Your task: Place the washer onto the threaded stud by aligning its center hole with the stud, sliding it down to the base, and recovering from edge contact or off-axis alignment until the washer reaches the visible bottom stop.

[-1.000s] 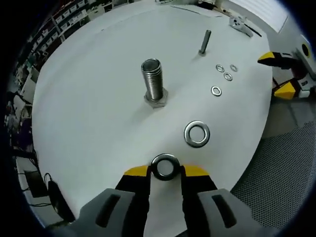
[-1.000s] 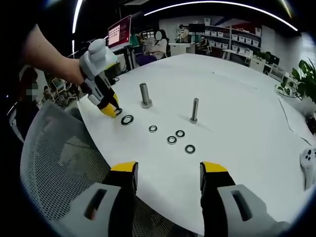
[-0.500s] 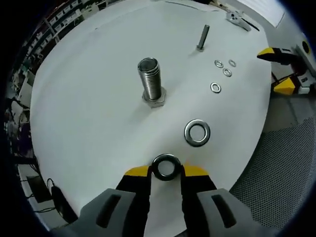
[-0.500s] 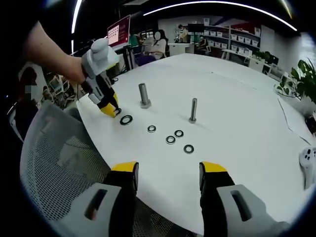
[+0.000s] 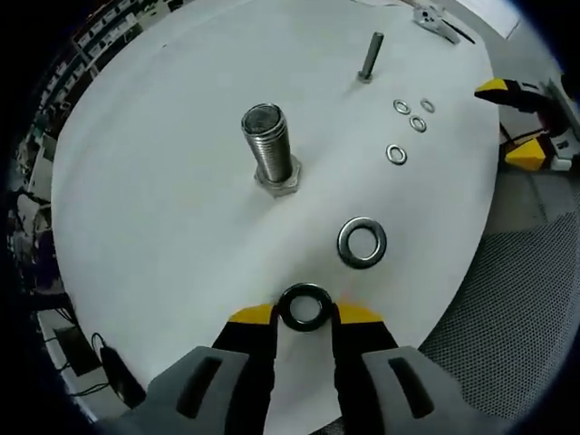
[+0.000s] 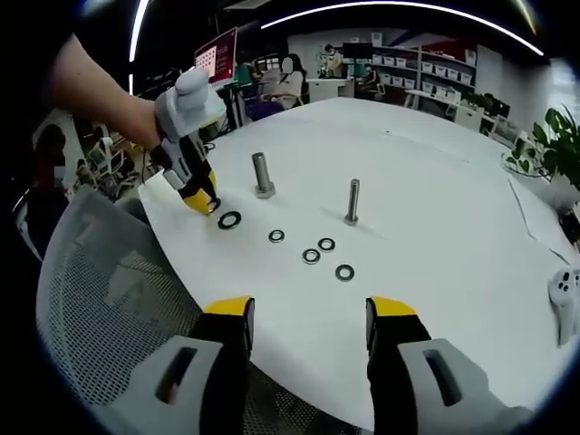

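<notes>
Here, a round white table [image 5: 163, 199] carries two upright threaded studs and a scatter of washers. In the left gripper view, the large stud [image 5: 269, 149] stands on its hex base at about 12 o'clock from the left gripper [image 5: 304, 314], whose yellow-tipped jaws are closed on a dark washer [image 5: 304, 306] held flat just above the table edge. A second large washer [image 5: 362, 243] lies flat at 1 o'clock from the held one, close by but apart from it. The slim stud [image 5: 371, 56] stands far off near the top of that view, with four small washers [image 5: 410, 127] scattered between it and the table edge at 2 o'clock. The right gripper view gives what that close view cannot: a person's hand [image 6: 136, 118] carrying the left gripper at 10 o'clock, a mesh chair back [image 6: 109, 299] below the table rim, and an office with shelving and a potted plant [image 6: 557, 145] behind. The right gripper [image 6: 308, 313] hangs off the table edge, jaws spread wide and holding nothing.
</notes>
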The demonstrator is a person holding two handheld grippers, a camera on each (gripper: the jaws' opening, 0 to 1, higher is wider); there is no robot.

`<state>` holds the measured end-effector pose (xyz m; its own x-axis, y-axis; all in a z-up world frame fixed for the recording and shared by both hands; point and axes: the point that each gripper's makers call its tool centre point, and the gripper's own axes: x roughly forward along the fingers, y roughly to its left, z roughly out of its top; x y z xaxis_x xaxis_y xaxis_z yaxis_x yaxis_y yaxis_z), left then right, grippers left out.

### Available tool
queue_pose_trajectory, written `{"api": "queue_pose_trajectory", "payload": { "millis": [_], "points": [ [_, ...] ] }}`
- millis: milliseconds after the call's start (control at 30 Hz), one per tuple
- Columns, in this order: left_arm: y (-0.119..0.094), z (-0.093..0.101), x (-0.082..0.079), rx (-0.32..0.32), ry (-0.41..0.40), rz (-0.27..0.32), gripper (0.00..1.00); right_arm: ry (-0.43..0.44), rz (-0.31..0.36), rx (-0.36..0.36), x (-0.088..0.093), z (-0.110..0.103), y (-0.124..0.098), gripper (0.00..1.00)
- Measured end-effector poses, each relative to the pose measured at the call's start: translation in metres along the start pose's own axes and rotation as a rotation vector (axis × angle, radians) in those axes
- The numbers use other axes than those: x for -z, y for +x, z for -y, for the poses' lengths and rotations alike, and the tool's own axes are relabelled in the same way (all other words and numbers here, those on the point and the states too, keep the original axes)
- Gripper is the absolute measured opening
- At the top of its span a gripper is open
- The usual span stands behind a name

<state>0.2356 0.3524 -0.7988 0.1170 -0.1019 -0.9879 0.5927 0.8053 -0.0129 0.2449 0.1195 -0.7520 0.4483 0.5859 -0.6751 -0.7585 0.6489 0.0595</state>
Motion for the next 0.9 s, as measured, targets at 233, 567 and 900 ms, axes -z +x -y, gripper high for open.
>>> {"api": "queue_pose_trajectory", "payload": {
  "millis": [233, 567, 900],
  "points": [
    [-0.0004, 0.0003, 0.0005, 0.0, -0.012, 0.002, 0.2, 0.007, 0.001, 0.004, 0.0, 0.0007, -0.0004, 0.52],
    [-0.0006, 0.0017, 0.0009, 0.0, 0.033, 0.008, 0.19, 0.019, 0.013, 0.004, -0.002, 0.0017, -0.0008, 0.52],
    [-0.0012, 0.0015, 0.0013, 0.005, 0.042, 0.021, 0.19, 0.026, 0.02, 0.007, -0.003, 0.0026, -0.0008, 0.52]
  ]
}}
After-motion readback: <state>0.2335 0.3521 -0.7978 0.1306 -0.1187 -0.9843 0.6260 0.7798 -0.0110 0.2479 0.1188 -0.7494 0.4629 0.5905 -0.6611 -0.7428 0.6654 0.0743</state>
